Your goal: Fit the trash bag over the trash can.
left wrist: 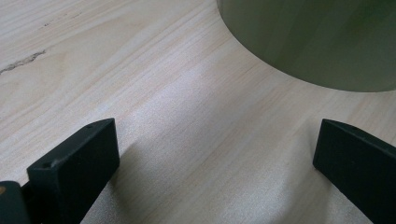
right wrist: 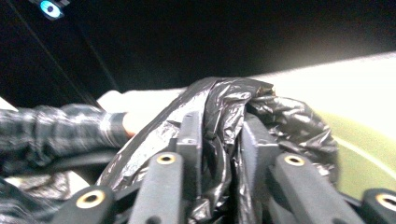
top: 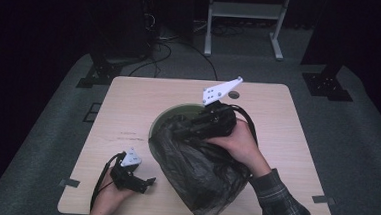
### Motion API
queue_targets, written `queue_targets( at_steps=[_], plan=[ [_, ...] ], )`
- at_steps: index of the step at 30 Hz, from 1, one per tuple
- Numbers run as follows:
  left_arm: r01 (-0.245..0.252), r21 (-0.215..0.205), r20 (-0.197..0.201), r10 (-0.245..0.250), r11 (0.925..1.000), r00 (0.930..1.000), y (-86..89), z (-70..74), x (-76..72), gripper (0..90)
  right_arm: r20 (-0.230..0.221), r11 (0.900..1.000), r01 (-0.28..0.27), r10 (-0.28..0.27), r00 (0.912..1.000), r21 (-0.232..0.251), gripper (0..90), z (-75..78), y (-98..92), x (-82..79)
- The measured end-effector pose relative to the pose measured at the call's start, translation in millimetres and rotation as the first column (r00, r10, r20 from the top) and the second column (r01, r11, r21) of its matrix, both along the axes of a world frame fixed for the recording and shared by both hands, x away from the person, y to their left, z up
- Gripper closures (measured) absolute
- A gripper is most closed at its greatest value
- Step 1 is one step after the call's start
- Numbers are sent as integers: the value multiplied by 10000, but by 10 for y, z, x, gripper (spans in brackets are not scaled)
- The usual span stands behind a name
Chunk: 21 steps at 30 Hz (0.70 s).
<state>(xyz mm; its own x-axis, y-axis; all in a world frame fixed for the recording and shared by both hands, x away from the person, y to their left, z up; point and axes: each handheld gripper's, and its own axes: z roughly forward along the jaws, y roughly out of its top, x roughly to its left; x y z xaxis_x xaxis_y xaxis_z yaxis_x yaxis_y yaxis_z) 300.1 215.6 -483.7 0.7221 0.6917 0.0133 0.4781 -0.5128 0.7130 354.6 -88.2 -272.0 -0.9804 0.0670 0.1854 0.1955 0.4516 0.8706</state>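
The right tool [top: 184, 129] lay over the top of the black plastic bag [top: 202, 173], near the middle of the worktop [top: 128, 103], with the person's right hand [top: 239, 143] wrapped round its body and the grey three-cornered plate standing up toward the far edge. In the right gripper view its two black jaws stood only a narrow way apart, and a bunched fold of the bag [right wrist: 224, 112] rose between them; the plastic filled the gap and lay against both inner faces, so the tool was pinching the film. The bag was draped over a round olive-green bin [top: 160, 118], whose rim showed as a curved band on the side toward the left edge of the worktop, and the bag's crumpled bulk spread from there toward the near edge. A plaid sleeve [top: 283, 201] came in from the near right corner. The left tool [top: 146, 184] rested near the near left corner, held in the left hand [top: 110, 195], just beside the bag but apart from it. In the left gripper view its jaws stood wide open over bare wood with nothing between them, and the green wall of the bin [left wrist: 317, 42] stood ahead of them, well clear of the tips.
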Motion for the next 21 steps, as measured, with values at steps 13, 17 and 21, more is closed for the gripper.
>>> queue_targets(
  at_steps=[13,17,21],
  plan=[
    [17,11,-3,-17,10000,10000,1,0,1,0,491,9855,1493,-1457,9881,-805,621,-173,-513,38],
    [15,6,-2,-15,10000,10000,1,0,1,0,529,9803,1886,-1855,9812,-593,500,-172,-629,40],
    [16,8,-2,-16,10000,10000,1,1,1,0,404,9771,2111,-2099,9769,-266,488,-161,-783,20]
  ],
)
